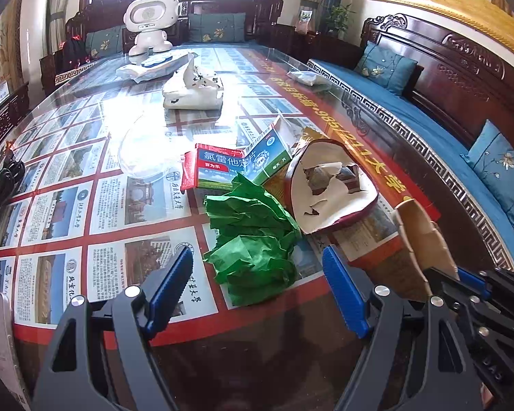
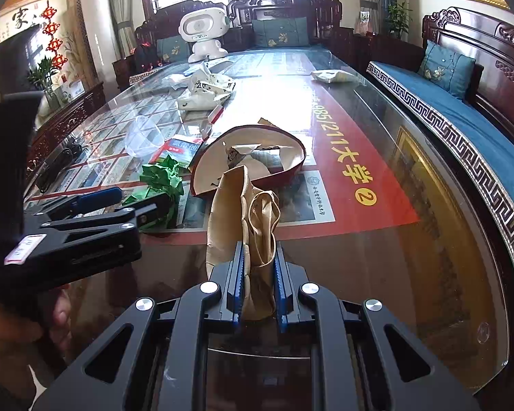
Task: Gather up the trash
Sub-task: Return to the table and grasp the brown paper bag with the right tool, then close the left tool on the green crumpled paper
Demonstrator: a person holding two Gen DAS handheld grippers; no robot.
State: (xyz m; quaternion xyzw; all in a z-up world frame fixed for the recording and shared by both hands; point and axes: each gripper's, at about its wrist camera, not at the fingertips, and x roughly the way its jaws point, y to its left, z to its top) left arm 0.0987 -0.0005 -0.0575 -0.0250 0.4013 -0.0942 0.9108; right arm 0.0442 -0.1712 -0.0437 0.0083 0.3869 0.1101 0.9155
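Observation:
My right gripper is shut on a crumpled brown paper piece, held upright above the glass table; it also shows in the left wrist view. My left gripper is open and empty, its fingers either side of a crumpled green paper just ahead; the green paper shows in the right wrist view too. Behind lie a torn red-rimmed paper bowl, medicine boxes, a clear plastic cup and a crumpled white wrapper.
A white toy robot stands at the table's far end beside a flat plastic packet. A small white packet lies at the right. Black cables lie at the left edge. A blue-cushioned wooden sofa runs along the right.

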